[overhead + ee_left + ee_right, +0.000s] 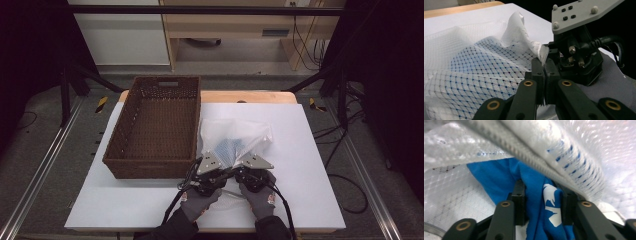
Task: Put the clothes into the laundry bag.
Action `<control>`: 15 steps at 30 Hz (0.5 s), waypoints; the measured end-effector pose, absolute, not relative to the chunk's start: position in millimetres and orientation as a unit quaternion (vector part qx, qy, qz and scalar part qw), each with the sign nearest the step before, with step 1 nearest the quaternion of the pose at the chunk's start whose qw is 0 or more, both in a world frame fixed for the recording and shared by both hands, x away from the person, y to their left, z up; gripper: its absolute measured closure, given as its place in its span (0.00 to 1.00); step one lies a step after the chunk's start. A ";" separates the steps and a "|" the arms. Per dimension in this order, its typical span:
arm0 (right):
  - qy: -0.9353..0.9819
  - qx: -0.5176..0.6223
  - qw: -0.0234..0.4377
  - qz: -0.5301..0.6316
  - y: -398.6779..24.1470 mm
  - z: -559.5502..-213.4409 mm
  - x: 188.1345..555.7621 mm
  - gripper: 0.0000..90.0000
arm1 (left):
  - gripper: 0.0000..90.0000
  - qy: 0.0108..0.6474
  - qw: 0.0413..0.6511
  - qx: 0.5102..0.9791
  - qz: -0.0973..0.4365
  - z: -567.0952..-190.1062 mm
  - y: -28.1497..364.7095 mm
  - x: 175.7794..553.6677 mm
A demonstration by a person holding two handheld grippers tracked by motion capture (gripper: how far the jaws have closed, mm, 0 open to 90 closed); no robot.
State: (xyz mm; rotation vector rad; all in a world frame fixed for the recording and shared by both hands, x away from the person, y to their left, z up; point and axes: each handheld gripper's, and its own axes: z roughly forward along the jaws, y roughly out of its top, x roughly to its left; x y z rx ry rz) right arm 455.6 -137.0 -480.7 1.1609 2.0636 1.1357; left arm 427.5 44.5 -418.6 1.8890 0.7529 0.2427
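Lying just right of centre in the high view, a white mesh laundry bag (235, 137) with something blue inside rests on the white table top (310, 150), its left edge just beside the rectangular dark brown woven basket (156, 127) that fills the centre-left of the frame. Below the bag, near the bottom centre, two gloved hands come up side by side: the left hand (199, 202) holds the left gripper (209, 167) and the right hand (260, 199) holds the right gripper (251, 166), each topped by a grey three-cornered plate, both at the bag's near edge. In the left gripper view its two black jaws stand pressed together at lower centre, pinching a raised fold of the white mesh, which rises to a peak in the upper middle of the frame; blue shows through the netting at the left, and the right gripper sits close by at the right of that frame, touching the same edge of the bag. In the right gripper view the jaws stand partly apart at lower centre, reaching under the lifted mesh, with a bright blue cloth bearing a white print (541, 202) lying between them; whether they press on the cloth I cannot tell. A wooden strip of table (250, 96) shows beyond the white surface at the top.
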 end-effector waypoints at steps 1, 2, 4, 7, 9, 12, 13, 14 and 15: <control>0.759 0.428 0.251 0.421 -137.2 -480.8 454.8 0.69 | 0.99 0.317 0.518 0.788 0.100 -421.2 46.0 429.0; 0.764 0.418 0.251 0.422 -137.9 -479.8 453.7 0.64 | 0.99 0.320 0.517 0.788 0.098 -422.9 46.9 430.0; 0.770 0.405 0.241 0.430 -141.9 -476.0 449.0 0.56 | 0.99 0.328 0.513 0.788 0.093 -427.1 49.5 433.1; 0.761 0.390 0.214 0.473 -157.6 -464.8 434.7 0.47 | 0.99 0.335 0.507 0.789 0.093 -432.2 52.0 436.2; 0.759 0.386 0.211 0.480 -161.1 -462.8 431.6 0.45 | 0.99 0.335 0.506 0.789 0.094 -432.6 51.8 436.4; 0.760 0.373 0.205 0.491 -173.1 -456.3 417.6 0.43 | 0.99 0.333 0.505 0.790 0.098 -432.5 50.0 436.3; 0.762 0.372 0.204 0.489 -175.7 -455.9 413.7 0.43 | 0.99 0.332 0.503 0.791 0.100 -432.4 49.2 436.2; 0.767 0.373 0.206 0.481 -177.2 -457.0 410.6 0.44 | 0.99 0.332 0.503 0.791 0.101 -432.3 48.5 436.2; 0.779 0.377 0.215 0.453 -177.1 -463.9 409.5 0.46 | 0.99 0.333 0.504 0.790 0.101 -432.3 48.0 436.4</control>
